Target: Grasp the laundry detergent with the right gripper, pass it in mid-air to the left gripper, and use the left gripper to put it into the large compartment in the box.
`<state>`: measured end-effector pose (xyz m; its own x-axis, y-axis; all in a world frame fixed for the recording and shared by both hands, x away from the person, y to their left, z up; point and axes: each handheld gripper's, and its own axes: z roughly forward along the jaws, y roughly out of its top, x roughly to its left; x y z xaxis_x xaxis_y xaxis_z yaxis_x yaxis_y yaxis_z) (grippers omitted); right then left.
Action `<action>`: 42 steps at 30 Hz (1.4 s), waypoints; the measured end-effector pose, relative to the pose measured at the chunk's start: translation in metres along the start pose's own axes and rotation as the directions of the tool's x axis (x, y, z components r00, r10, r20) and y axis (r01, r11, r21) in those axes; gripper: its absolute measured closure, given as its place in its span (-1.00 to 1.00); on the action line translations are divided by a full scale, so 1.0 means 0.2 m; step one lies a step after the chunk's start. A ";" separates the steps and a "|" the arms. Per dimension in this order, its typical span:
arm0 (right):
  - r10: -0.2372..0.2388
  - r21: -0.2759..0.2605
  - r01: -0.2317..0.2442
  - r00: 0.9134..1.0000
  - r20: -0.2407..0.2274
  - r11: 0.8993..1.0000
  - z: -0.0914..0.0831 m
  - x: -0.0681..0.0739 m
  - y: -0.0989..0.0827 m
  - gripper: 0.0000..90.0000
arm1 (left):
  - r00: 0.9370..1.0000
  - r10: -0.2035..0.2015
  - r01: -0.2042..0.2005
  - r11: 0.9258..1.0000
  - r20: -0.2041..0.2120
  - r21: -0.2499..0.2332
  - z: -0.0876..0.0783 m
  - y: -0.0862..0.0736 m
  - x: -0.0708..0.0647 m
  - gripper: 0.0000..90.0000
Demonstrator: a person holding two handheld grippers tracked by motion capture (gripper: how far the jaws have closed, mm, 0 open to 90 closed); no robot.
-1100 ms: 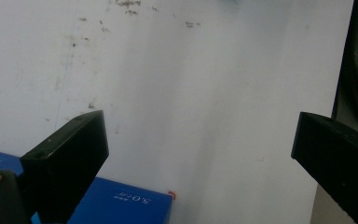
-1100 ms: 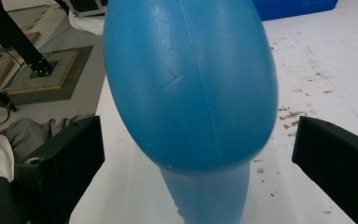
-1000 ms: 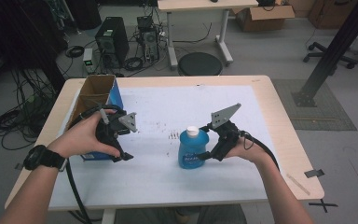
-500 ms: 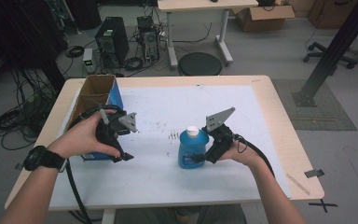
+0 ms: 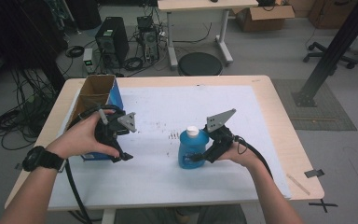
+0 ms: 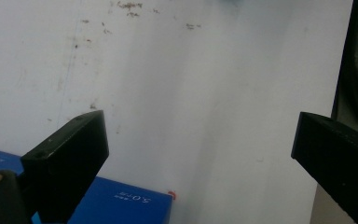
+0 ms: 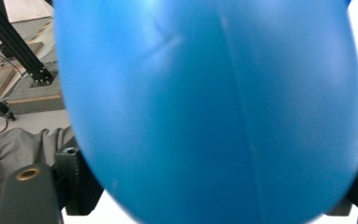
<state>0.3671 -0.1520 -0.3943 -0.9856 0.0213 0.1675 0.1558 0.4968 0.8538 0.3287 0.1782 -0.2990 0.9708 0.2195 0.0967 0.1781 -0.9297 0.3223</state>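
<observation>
A blue bottle (image 5: 192, 148) with a white cap stands upright on the white sheet, right of centre. My right gripper (image 5: 200, 156) reaches it from the right, low on its body. Its jaws have just been closing, and in the right gripper view the bottle (image 7: 214, 107) bulges between them with both pads against its sides. My left gripper (image 5: 121, 155) hangs open by the near end of the blue box (image 5: 95, 93), whose cardboard inside faces up. The left gripper view has that gripper (image 6: 200, 154) spread wide over bare sheet, with a corner of the blue box (image 6: 121, 205) below.
A white sheet (image 5: 191, 102) covers most of the wooden table. A black stool (image 5: 200, 64) stands beyond the far edge. A strip of tape (image 5: 317, 173) sits at the table's right corner. Cables trail from both grippers toward the near edge.
The right gripper has slid in a little toward the bottle and its jaws have drawn in onto the bottle's sides. The left hand and the box have stayed put.
</observation>
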 end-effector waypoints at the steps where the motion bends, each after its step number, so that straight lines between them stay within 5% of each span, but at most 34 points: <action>1: 0.000 0.000 0.000 1.000 0.000 1.000 0.00 0.00 0.00 -0.64 | 1.000 0.000 0.000 1.000 0.000 0.000 0.00 0.00 0.00 -0.90; 33: -0.030 -0.015 0.031 0.999 0.009 0.999 -0.01 0.01 -0.02 -0.14 | 1.000 0.002 -0.002 1.000 -0.002 -0.005 0.00 0.00 0.00 -0.90; 42: -0.039 0.006 0.039 0.998 0.048 0.999 -0.01 0.01 0.02 -0.07 | 1.000 0.007 -0.008 0.999 -0.007 -0.033 -0.03 0.02 0.00 -0.90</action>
<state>0.3659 -0.1512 -0.3891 -0.9930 0.0429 0.1101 0.1167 0.5021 0.8569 0.3282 0.1751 -0.2923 0.9709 0.2147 0.1058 0.1652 -0.9210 0.3529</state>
